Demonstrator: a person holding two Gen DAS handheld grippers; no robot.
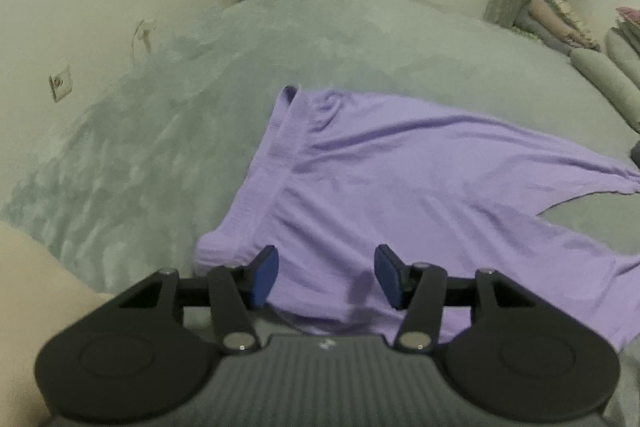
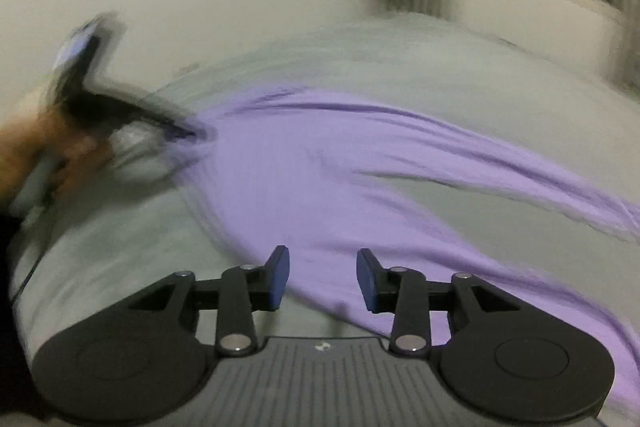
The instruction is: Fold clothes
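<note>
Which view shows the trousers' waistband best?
The left wrist view: the waistband is sharp, running from near the left gripper away across the bed. The right wrist view is motion-blurred; it can't be made out there.

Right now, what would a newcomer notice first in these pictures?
First, the purple trousers spread flat on the grey bed cover, waistband toward the wall. Next, the open left gripper hovering over them near the waistband. The right gripper is open too, above the trousers.

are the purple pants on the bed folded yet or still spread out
Spread out. The purple pants lie flat on the grey bedcover, waistband at one end, both legs apart with a gap between them.
</note>
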